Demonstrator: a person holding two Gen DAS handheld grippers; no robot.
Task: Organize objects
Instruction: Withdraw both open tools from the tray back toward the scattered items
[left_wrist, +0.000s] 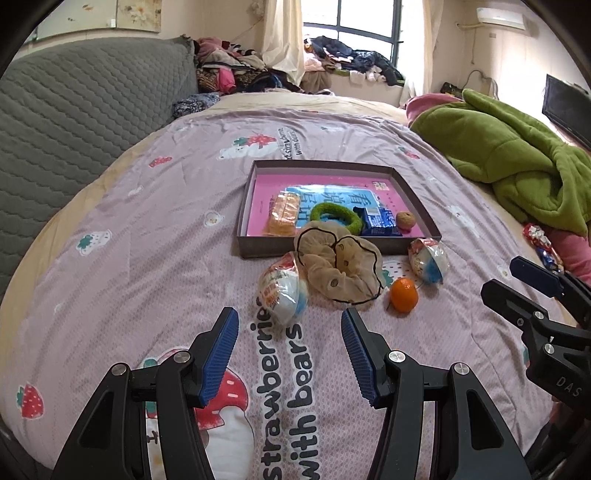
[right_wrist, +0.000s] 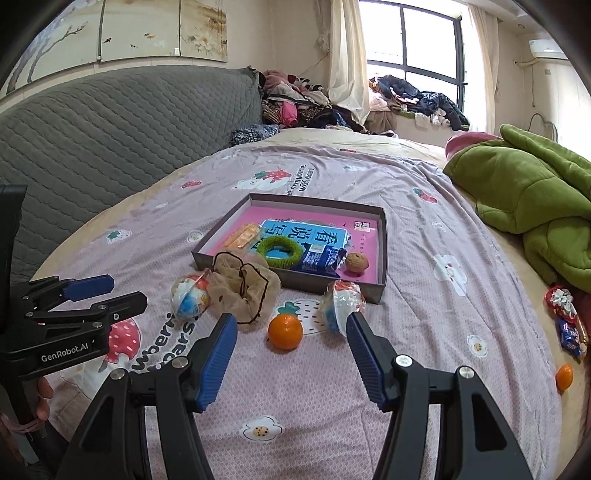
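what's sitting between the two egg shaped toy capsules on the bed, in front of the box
Between the left capsule and the right capsule lie a beige scrunchie and a small orange. The right wrist view shows this best.

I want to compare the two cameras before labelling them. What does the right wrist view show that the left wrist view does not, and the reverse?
Only the right wrist view shows a second orange lying far right on the bed, and the painted panels above the headboard almost in full.

Only the left wrist view shows a dark screen at the right wall.

Both show the tray, the green ring, the walnut, the beige scrunchie, the near orange, and both open hand-held grippers: left, right.
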